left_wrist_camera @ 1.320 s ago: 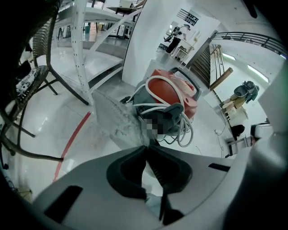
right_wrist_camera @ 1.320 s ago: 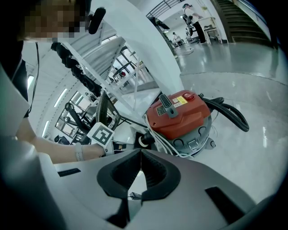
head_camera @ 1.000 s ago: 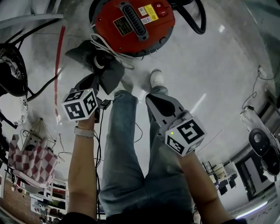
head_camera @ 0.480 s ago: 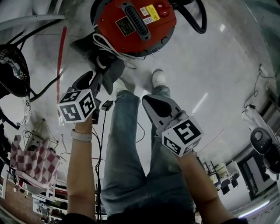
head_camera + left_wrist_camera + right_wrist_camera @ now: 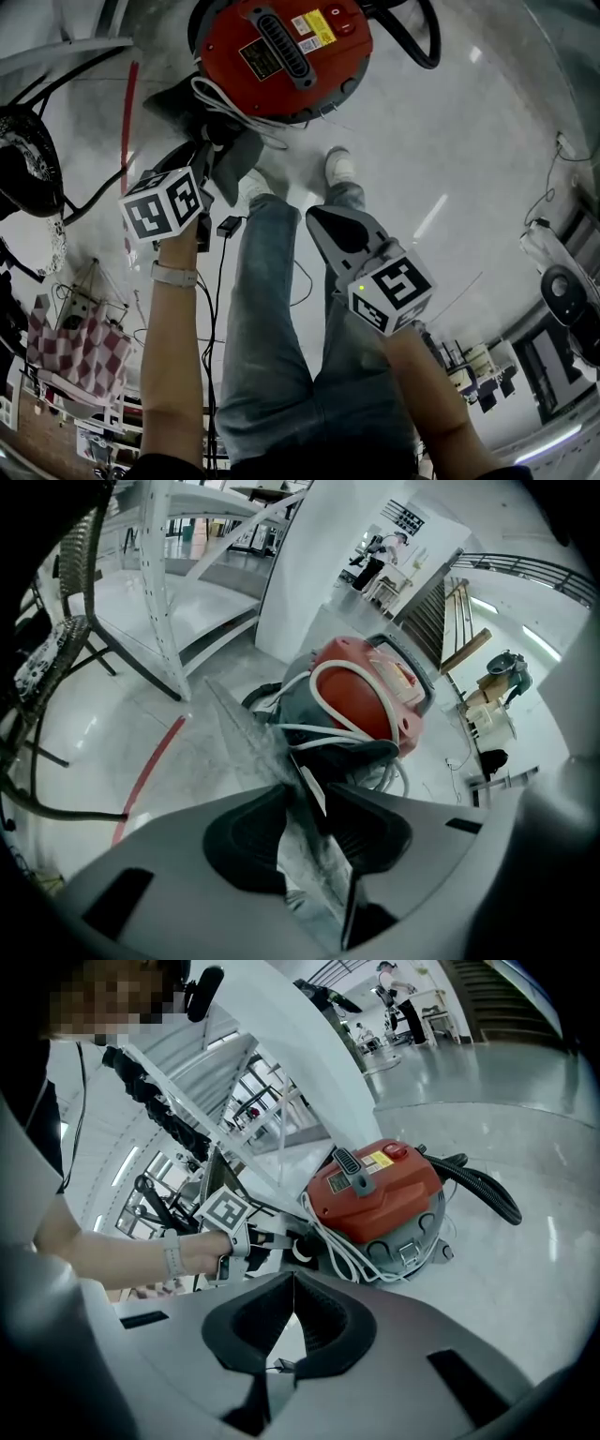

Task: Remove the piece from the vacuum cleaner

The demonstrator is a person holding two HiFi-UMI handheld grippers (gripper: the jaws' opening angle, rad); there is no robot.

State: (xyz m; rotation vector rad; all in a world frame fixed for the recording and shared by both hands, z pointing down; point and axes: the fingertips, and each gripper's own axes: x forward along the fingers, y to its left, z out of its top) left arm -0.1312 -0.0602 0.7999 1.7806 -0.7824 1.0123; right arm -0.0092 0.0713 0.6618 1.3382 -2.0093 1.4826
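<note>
Left gripper [image 5: 305, 791]: jaws have just been opening; pads now stand apart with the thin edge of the grey piece [image 5: 246, 735] between them, not clamped. Right gripper [image 5: 293, 1277]: pad tips meet, nothing between them; it hangs over the floor [image 5: 450, 141], well apart from the work. The piece sits against the side of the red-topped vacuum cleaner [image 5: 281, 56], under loops of white cable [image 5: 225, 101]. On the vacuum lid: yellow label [image 5: 323, 26] and black label [image 5: 255, 58], print too small to read. Black hose [image 5: 427, 42] beyond.
</note>
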